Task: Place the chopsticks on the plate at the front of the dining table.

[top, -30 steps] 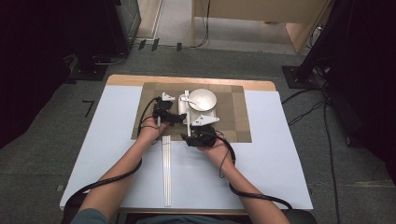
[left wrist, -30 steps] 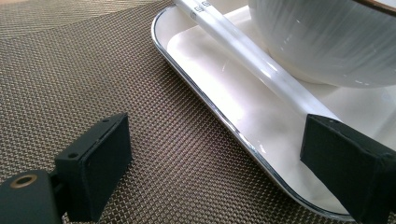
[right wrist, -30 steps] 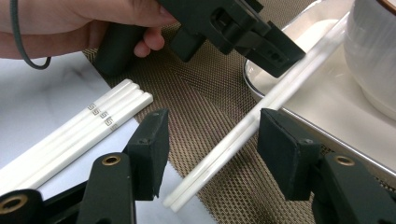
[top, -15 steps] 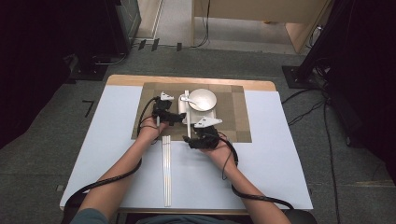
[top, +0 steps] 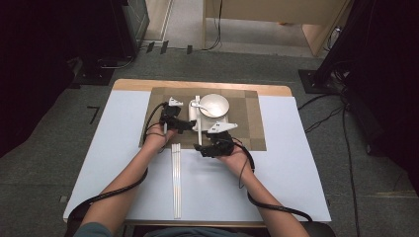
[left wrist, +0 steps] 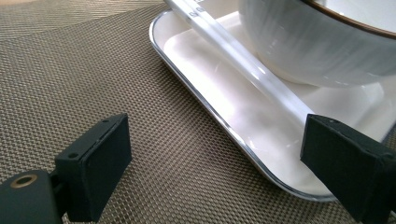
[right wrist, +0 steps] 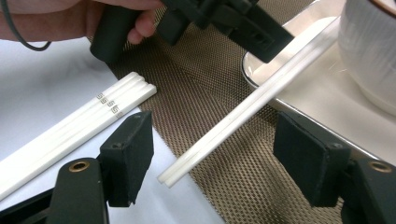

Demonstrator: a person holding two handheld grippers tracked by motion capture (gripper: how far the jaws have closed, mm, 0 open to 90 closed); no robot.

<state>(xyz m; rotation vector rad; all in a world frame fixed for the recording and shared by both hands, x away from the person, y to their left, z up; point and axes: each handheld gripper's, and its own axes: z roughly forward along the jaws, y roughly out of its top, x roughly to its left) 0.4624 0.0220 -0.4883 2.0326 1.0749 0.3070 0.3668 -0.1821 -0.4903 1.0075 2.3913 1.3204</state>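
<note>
Both forearms came in from the bottom of the high view and angled toward the middle of the table, hands close together. The left gripper (top: 190, 125) pointed to the right, held low in the left hand (top: 159, 139), its jaws parted and pressing on nothing. The right gripper (top: 199, 147) pointed to the left, just in front of the right hand (top: 232, 154). Its jaws had just been opening and stood wide apart, their pads (right wrist: 128, 156) clear of any contact.

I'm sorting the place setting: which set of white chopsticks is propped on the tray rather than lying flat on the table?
The pair between the right gripper's open jaws: its far end rests on the white tray, while the other chopsticks lie flat on the table.
</note>
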